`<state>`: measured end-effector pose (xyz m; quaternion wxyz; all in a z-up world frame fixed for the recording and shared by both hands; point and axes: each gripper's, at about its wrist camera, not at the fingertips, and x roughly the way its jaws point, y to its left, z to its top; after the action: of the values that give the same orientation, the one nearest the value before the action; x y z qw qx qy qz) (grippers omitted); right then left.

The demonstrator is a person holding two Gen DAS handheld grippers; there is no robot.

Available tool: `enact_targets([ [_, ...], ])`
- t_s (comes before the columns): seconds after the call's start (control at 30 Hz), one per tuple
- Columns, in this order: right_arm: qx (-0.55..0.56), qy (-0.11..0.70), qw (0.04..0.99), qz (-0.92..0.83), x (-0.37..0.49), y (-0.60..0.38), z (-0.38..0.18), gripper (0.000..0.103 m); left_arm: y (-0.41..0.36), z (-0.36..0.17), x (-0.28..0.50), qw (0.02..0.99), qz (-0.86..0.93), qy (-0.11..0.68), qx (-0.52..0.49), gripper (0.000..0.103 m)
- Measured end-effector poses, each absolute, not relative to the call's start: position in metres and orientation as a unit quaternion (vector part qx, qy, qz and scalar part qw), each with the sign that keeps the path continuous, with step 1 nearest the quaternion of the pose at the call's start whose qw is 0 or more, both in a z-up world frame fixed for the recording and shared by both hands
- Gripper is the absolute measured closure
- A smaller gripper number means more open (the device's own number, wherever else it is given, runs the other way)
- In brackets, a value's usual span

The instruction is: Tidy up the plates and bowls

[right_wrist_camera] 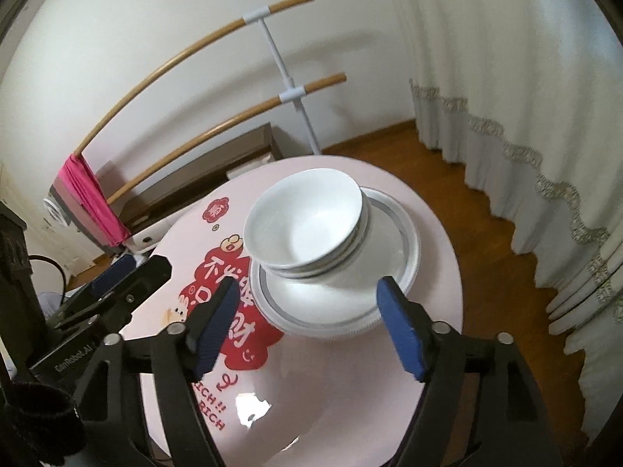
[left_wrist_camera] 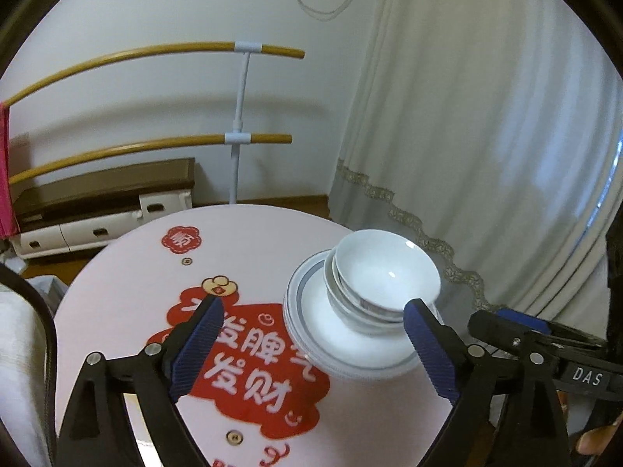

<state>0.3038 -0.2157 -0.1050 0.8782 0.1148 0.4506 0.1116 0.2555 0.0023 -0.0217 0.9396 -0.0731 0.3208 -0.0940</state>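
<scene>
White bowls (left_wrist_camera: 383, 274) sit nested in one another on a stack of grey-rimmed white plates (left_wrist_camera: 311, 311), on the right part of a round pink table (left_wrist_camera: 128, 272). My left gripper (left_wrist_camera: 311, 311) stands open near the stack, its blue pads wide apart with nothing between them. The right gripper (left_wrist_camera: 502, 321) shows at the right edge of this view. In the right wrist view the bowls (right_wrist_camera: 307, 222) and plates (right_wrist_camera: 393, 229) lie ahead of my open right gripper (right_wrist_camera: 309, 292), whose pads touch nothing. The left gripper (right_wrist_camera: 124, 276) is off to its left.
The table (right_wrist_camera: 350, 369) bears a red printed design (left_wrist_camera: 241, 354). Behind it stand a rack of bamboo rails (left_wrist_camera: 241, 93) with a pink cloth (right_wrist_camera: 93, 202), a low white drawer unit (left_wrist_camera: 93, 225), and a pale curtain (left_wrist_camera: 486, 136) over wooden floor (right_wrist_camera: 498, 257).
</scene>
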Motion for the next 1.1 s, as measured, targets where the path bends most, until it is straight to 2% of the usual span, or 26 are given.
enact_targets([
  [0.13, 0.096, 0.427, 0.894, 0.100, 0.278, -0.212, -0.100, 0.010, -0.002, -0.024, 0.216, 0.946, -0.094, 0.304, -0.056, 0.004],
  [0.33, 0.079, 0.394, 0.911, 0.097, 0.233, -0.208, -0.096, 0.002, -0.002, -0.021, 0.163, 0.958, -0.087, 0.267, -0.051, 0.001],
  [1.1, 0.019, 0.275, 0.959, 0.072, 0.110, -0.205, -0.066, 0.000, -0.022, -0.030, 0.023, 0.985, -0.053, 0.160, -0.018, 0.001],
])
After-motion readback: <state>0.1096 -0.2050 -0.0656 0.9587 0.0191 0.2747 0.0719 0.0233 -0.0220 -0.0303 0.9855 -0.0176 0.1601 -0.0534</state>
